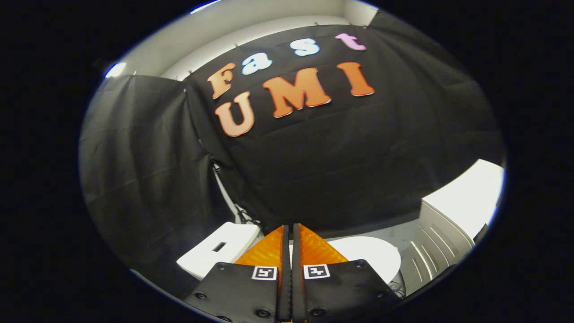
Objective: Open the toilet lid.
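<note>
Two orange fingers of our hand-held gripper stand pressed together with nothing between them, tips raised and aimed at the booth's black cloth wall. We judge this a carrying pose: closed fingers make one narrow wedge, suited to slipping under a rim. The toilet lid lies flat and closed just beyond and below the tips, partly hidden by the right finger. Left of it we note a white block with a dark slot, probably the cistern. A white ribbed cabinet stands at the right. Lid not yet touched; we must dip towards its front edge.
</note>
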Demonstrator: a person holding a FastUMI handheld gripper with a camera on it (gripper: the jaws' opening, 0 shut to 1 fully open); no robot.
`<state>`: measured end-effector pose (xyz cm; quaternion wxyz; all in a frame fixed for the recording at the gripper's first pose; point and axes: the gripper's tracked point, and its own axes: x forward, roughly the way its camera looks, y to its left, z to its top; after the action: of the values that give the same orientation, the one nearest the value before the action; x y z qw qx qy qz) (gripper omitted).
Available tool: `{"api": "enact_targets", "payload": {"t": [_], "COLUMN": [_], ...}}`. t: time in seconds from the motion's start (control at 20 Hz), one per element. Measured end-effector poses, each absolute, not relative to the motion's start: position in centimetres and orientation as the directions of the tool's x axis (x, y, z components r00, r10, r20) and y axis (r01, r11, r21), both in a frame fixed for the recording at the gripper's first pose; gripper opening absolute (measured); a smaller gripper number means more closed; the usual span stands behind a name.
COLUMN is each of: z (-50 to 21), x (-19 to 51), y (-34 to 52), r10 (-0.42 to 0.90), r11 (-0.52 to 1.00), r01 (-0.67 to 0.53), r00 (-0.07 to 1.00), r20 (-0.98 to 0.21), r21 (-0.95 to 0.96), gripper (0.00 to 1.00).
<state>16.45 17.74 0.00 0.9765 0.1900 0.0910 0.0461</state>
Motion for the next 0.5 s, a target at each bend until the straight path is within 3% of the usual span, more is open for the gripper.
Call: {"api": "enact_targets", "payload": {"t": [0.05,0.1,0.2,0.3,0.5], "z": [-2.5,-5.1,-11.2,-17.8,-25.1], "x": [15.5,14.1,11.7,9.0,6.1], "y": [15.6,13.5,9.8,6.5,4.0], "r10": [0.085,0.059,0.018,-0.039,-0.020], "r11": [0.913,0.889,0.804,0.716,0.519], "r01": [-0.005,0.043,0.153,0.298,0.446], "r00": [0.980,0.976,0.960,0.920,0.859], "r20": [-0.177,-0.208,-0.280,-0.391,-0.512], "r21": [0.407,0.456,0.574,0.631,0.729], "gripper": [0.09,0.16,0.41,0.78,0.77]}}
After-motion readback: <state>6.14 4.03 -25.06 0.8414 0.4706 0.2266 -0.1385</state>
